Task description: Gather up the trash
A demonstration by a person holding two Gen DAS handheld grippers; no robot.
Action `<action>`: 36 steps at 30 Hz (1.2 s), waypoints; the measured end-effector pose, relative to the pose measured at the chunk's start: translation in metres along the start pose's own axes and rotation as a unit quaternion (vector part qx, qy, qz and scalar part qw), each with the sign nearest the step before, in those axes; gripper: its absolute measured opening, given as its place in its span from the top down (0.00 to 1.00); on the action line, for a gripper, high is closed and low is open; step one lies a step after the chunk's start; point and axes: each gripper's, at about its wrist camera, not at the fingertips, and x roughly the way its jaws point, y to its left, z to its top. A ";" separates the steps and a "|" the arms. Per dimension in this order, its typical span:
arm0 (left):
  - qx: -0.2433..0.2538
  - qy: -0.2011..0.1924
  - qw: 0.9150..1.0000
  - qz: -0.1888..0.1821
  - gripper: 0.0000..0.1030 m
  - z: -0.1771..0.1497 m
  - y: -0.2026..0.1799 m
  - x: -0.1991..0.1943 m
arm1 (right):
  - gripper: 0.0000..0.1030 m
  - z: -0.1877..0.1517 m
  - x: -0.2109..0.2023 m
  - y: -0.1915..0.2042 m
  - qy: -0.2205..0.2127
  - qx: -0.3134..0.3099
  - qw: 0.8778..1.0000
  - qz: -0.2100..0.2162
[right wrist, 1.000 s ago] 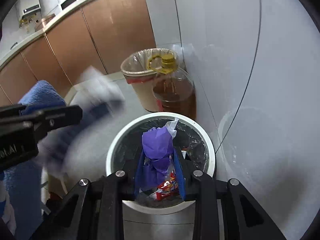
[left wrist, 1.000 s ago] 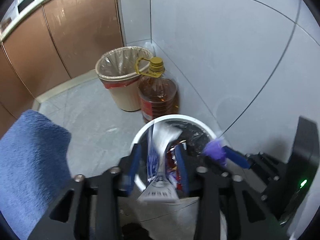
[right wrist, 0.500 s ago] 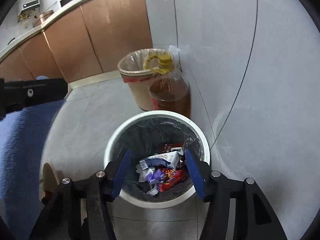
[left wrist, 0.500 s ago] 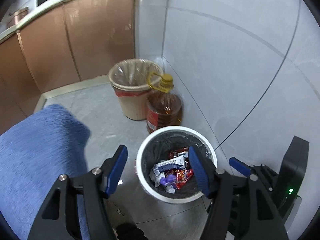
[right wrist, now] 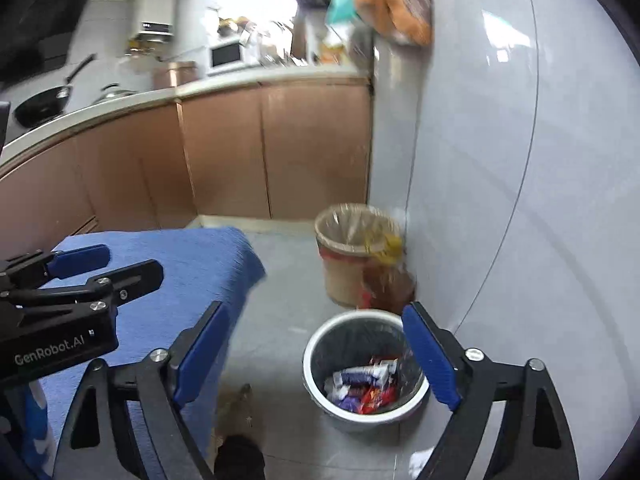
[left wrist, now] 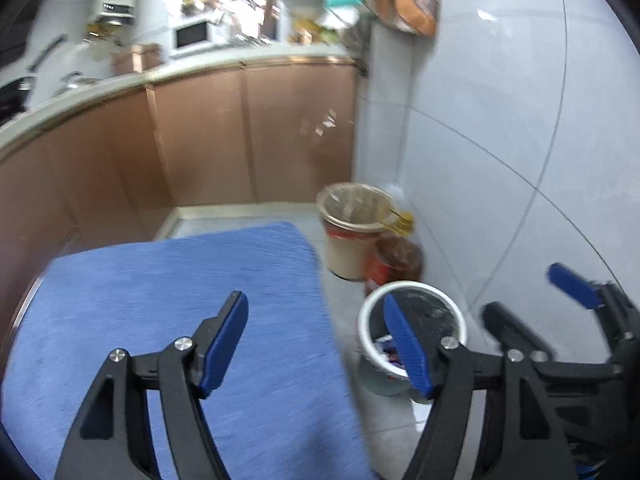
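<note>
I judge the drop is done and I am between pieces: both grippers hang empty above the floor, clear of the bin, so the next move calls for finding another piece of trash and bringing a pair of jaws down around it. I see none on the blue cloth over the bench, so I would have to look elsewhere first

The left gripper has its jaws opening, about two thirds apart, with nothing between the pads. The right gripper has its jaws opening too, close to full spread, also with nothing in them

The trash, a heap of wrappers in red, purple and white, lies in the bottom of the white-rimmed bin with the dark liner. In the right wrist view the bin sits on the floor below, between the right jaws but well under them. In the left wrist view it lies behind the right-hand pad, off to the side of the left jaws' gap

Beyond it stand a lined beige bin and an oil jug against the wall
</note>
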 end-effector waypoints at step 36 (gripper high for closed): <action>-0.037 -0.149 0.968 0.200 0.15 -0.068 0.085 -0.192 | 0.00 -0.006 -0.187 0.099 -0.161 -0.062 0.985 0.015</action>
